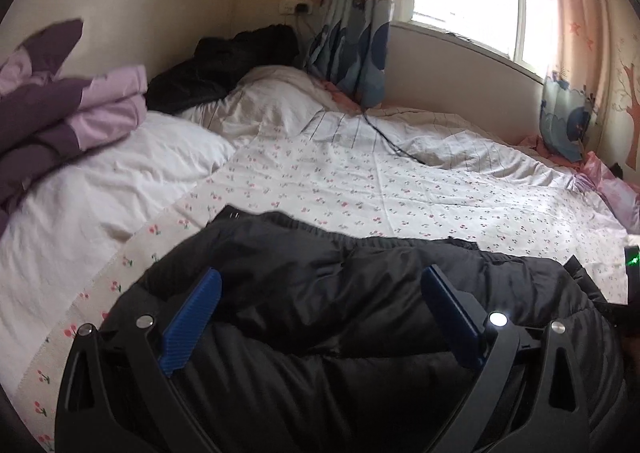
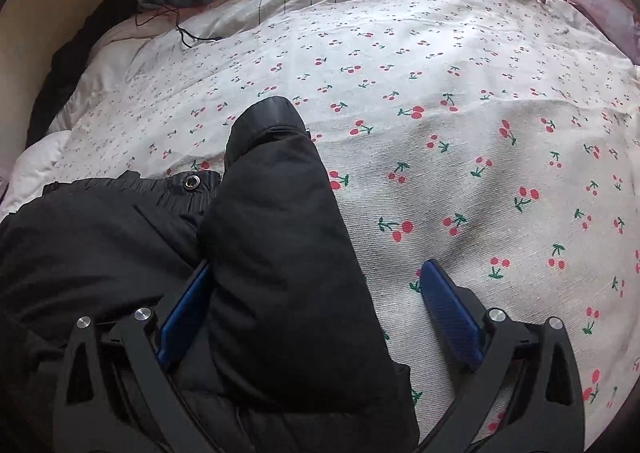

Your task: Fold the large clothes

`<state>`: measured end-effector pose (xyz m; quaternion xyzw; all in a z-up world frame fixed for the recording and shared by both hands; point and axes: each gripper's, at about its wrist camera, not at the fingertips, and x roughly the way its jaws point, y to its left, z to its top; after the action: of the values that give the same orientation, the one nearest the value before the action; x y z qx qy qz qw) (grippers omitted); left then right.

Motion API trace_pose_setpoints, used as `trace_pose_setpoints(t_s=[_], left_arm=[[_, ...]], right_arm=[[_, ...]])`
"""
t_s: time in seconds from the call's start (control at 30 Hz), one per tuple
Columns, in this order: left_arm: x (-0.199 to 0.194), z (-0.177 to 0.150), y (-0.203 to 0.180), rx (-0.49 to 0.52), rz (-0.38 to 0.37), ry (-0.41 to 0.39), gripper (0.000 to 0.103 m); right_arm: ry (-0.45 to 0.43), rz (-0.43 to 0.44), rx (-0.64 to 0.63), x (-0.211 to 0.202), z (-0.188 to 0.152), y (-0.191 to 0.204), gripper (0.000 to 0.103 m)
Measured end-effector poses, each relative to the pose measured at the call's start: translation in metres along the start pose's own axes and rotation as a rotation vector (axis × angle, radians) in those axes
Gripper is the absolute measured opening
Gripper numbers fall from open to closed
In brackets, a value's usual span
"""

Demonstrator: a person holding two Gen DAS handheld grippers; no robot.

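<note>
Lying on the bed [image 2: 460,101], the black jacket [image 1: 340,293] is straddled by both spread grippers, left gripper [image 1: 320,293] and right gripper [image 2: 316,285], the sleeve [image 2: 280,233] likely needing folding inward next.

- Bed [image 1: 400,189]: covered by a white sheet printed with small red cherries; surface lightly creased.
- Black padded jacket [image 1: 320,313]: lies on the sheet at 6 o'clock in the left wrist view; one sleeve [image 2: 280,245] extends toward 12 o'clock in the right wrist view.
- White pillow [image 1: 120,173]: at 9 o'clock.
- Purple and lilac bedding [image 1: 68,105]: bunched at 10 o'clock, resting on the pillow.
- Second dark garment [image 1: 224,65]: heaped at 11 o'clock against the wall.
- Black cable [image 1: 392,141]: trails across the covers near 12 o'clock.
- Pink plastic bag [image 1: 616,189]: at 3 o'clock, bed edge.
</note>
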<state>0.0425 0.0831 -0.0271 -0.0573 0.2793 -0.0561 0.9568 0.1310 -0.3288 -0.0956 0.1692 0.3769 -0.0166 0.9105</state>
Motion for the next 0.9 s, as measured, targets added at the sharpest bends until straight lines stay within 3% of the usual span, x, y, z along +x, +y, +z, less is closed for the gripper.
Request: trace_pose_setpoints(t_s=[0.13, 0.27, 0.3, 0.37, 0.43, 0.57, 0.67, 0.77, 0.9], left_arm=[[0.01, -0.003, 0.032, -0.138, -0.004, 0.045, 0.096], [-0.017, -0.006, 0.025, -0.037, 0.06, -0.001, 0.096], [-0.03, -0.009, 0.022, 0.005, 0.071, -0.032, 0.096], [-0.046, -0.014, 0.019, 0.063, 0.092, -0.067, 0.096], [-0.05, -0.018, 0.022, 0.074, 0.102, -0.072, 0.096], [-0.036, -0.02, 0.034, 0.01, 0.081, -0.008, 0.096], [-0.033, -0.021, 0.038, -0.01, 0.069, -0.012, 0.096], [-0.031, -0.023, 0.037, -0.006, 0.065, -0.008, 0.096], [-0.033, -0.025, 0.038, -0.004, 0.048, -0.012, 0.096]], right_arm=[[0.035, -0.027, -0.036, -0.003, -0.01, 0.015, 0.096], [0.126, -0.059, -0.018, -0.017, -0.007, 0.016, 0.096], [0.096, -0.058, -0.004, -0.031, -0.007, 0.017, 0.096], [-0.047, -0.031, -0.029, -0.076, -0.016, 0.028, 0.096], [-0.129, -0.017, -0.051, -0.099, -0.032, 0.036, 0.096], [-0.096, 0.024, -0.02, -0.066, -0.066, 0.03, 0.096], [-0.1, 0.066, 0.046, -0.055, -0.066, 0.016, 0.096], [-0.063, 0.027, 0.011, -0.059, -0.059, 0.02, 0.096], [-0.205, 0.027, -0.038, -0.104, -0.056, 0.042, 0.096]])
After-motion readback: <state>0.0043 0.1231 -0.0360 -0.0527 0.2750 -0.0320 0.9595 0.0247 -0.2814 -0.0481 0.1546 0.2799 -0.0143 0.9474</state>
